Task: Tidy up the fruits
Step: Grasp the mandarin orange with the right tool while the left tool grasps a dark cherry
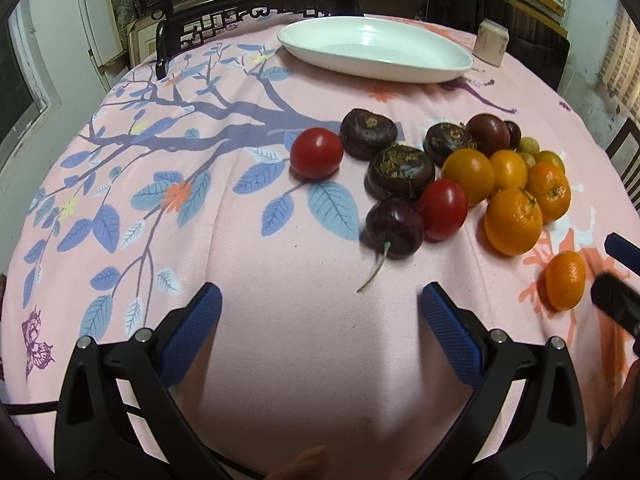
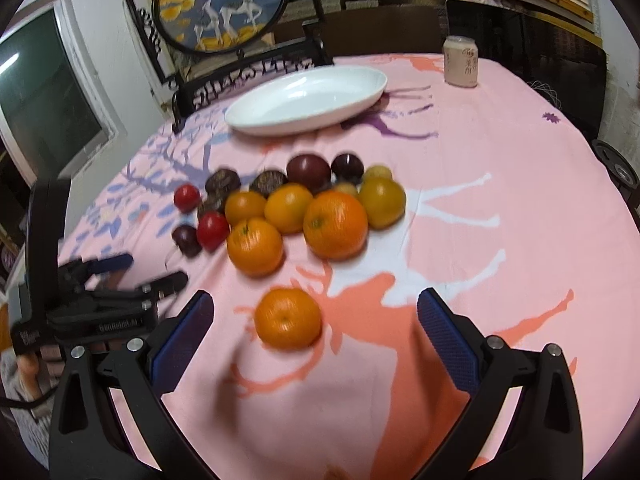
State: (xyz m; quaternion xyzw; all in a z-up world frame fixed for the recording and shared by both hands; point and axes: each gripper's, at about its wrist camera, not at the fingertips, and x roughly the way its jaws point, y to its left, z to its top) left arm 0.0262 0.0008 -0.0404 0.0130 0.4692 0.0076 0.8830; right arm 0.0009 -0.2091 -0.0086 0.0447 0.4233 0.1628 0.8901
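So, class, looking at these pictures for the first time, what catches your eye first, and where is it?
A bright heap of fruit sits mid-table on the pink cloth, with one orange lying apart, just ahead of the open right gripper. Behind the heap stands an empty white dish.

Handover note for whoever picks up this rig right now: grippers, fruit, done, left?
Left gripper: jaws open, empty, low over the cloth just short of the dark cherry.
Right gripper: jaws open, empty, lined up on the lone orange, not yet around it.
Fruit pile: all on the tablecloth, clustered mid-table.
White dish: empty, behind the pile.
Done: nothing moved to the dish.
Left: every fruit.
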